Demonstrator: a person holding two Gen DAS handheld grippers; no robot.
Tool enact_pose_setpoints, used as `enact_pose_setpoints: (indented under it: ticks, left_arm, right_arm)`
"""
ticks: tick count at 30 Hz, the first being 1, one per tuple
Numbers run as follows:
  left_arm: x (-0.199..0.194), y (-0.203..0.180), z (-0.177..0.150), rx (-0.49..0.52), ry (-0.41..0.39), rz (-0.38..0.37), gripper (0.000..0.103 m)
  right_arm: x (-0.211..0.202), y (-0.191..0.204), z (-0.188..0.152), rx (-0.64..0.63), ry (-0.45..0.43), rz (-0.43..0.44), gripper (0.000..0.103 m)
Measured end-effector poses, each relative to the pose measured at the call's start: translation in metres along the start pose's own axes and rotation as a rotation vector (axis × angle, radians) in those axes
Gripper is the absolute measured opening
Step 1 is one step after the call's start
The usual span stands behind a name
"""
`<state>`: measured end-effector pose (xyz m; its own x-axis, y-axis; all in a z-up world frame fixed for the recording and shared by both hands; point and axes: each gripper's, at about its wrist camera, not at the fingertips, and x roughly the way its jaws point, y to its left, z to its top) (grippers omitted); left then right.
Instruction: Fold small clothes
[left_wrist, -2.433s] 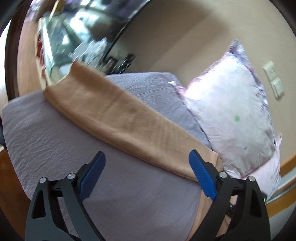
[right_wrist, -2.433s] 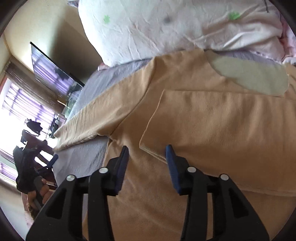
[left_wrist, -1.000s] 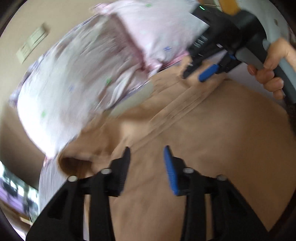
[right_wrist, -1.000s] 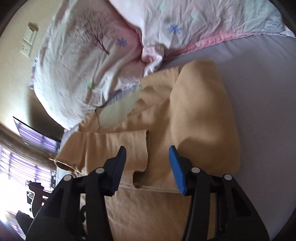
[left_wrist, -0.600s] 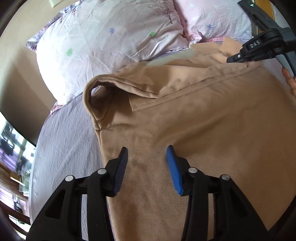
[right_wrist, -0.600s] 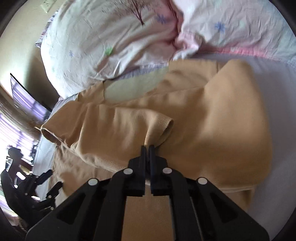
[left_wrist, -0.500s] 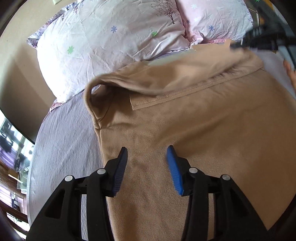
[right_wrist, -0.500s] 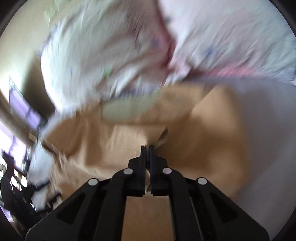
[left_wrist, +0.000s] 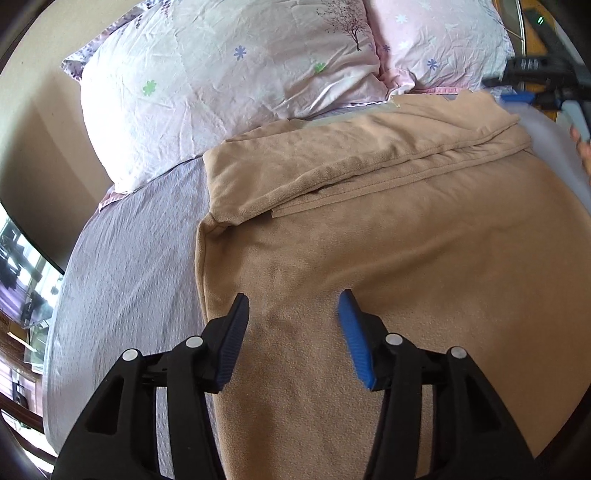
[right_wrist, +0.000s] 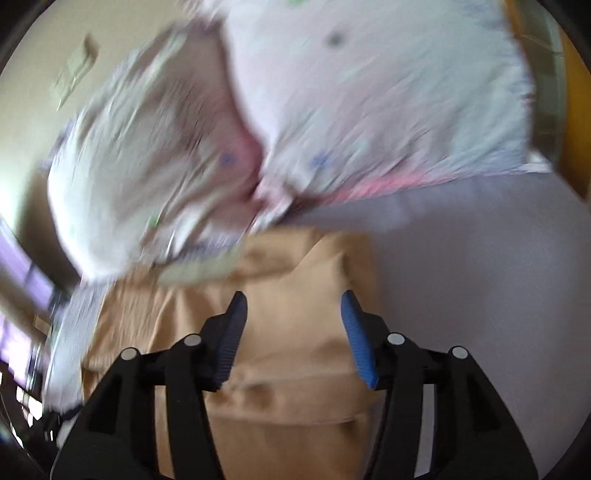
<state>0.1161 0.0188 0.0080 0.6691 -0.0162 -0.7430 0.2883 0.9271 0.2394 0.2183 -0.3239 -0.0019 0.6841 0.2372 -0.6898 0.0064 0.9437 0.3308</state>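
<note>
A tan garment (left_wrist: 388, 236) lies flat on the grey-lilac bed sheet (left_wrist: 125, 280), with a sleeve folded across its upper part (left_wrist: 332, 162). My left gripper (left_wrist: 293, 306) is open and empty just above the garment's lower body. My right gripper (right_wrist: 291, 306) is open and empty over the garment's (right_wrist: 295, 332) far right corner; this view is motion-blurred. The right gripper also shows in the left wrist view (left_wrist: 517, 96) at the top right, beyond the folded sleeve.
Two pale floral pillows (left_wrist: 229, 77) (left_wrist: 439, 40) lie at the head of the bed, touching the garment's top edge. A dark television (left_wrist: 22, 266) stands at the left. The wooden bed frame (left_wrist: 532, 40) shows at the far right.
My right gripper, shut on the sleeve's cuff half a second ago, has let go and opened. The sleeve now lies flat across the garment. My left gripper has stayed open and nearly still.
</note>
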Motion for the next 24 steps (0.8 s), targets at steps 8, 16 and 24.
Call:
enact_pose_setpoints:
  ticks: [8,16,24]
  left_arm:
    - [-0.048,0.041,-0.028,-0.168,-0.077,-0.213,0.06]
    - [-0.113,0.082,-0.115,-0.237,-0.104,-0.552,0.07]
    - [-0.089,0.093,-0.189,-0.378,0.016,-0.679,0.07]
  right_arm:
    - [-0.03,0.004,-0.029,-0.059,0.045,0.169,0.072]
    - [-0.152,-0.007,-0.156,-0.373,0.155,0.592,0.095]
    - [-0.153,-0.081,-0.239,-0.156,0.302,0.425,0.095]
